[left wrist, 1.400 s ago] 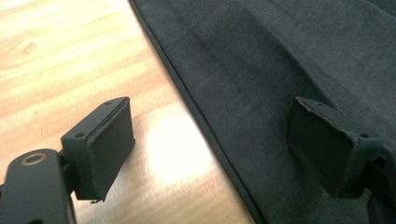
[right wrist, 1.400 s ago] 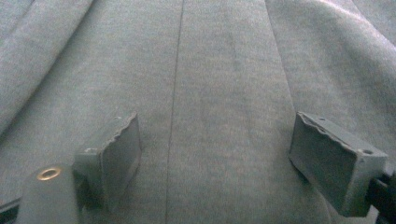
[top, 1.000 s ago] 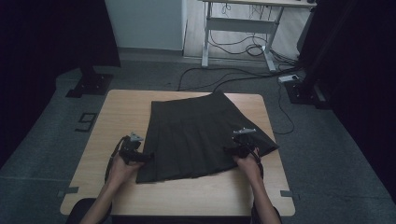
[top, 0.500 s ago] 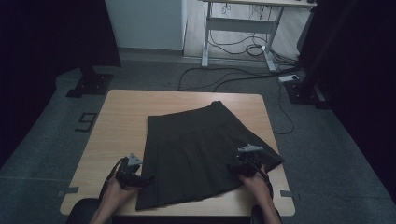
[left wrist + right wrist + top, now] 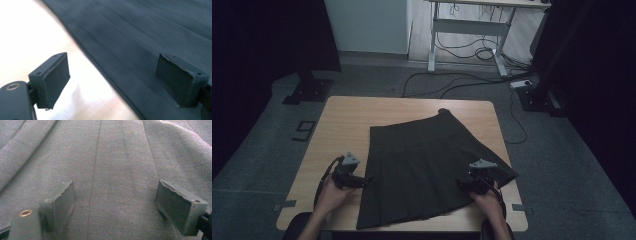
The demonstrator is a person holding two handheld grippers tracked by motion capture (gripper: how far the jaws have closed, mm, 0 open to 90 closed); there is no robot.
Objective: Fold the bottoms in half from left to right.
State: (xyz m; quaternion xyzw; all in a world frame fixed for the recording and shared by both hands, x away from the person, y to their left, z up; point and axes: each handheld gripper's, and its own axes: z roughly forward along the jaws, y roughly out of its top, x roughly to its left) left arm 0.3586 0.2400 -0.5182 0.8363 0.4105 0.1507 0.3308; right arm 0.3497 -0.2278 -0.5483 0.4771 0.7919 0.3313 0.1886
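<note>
A dark pleated skirt (image 5: pixel 427 170) lies spread over the table's (image 5: pixel 342 125) near right half, its hem at the near edge. The left gripper (image 5: pixel 362 181), jaws wide and just opened further, straddles the skirt's left edge; the right gripper (image 5: pixel 460 185), jaws wide and empty, hovers over the cloth. To grip cleanly, each should sink until a pad slides under a single edge before closing.

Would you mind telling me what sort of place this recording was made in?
Probably a lab or recording studio: black curtains hang around a wooden table, and cables trail across the grey floor beneath a desk frame.

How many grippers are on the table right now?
2. The left gripper sits at the dark pleated skirt's left edge, jaws open; the right gripper rests over the skirt's right side, jaws open. None seems hidden.
</note>
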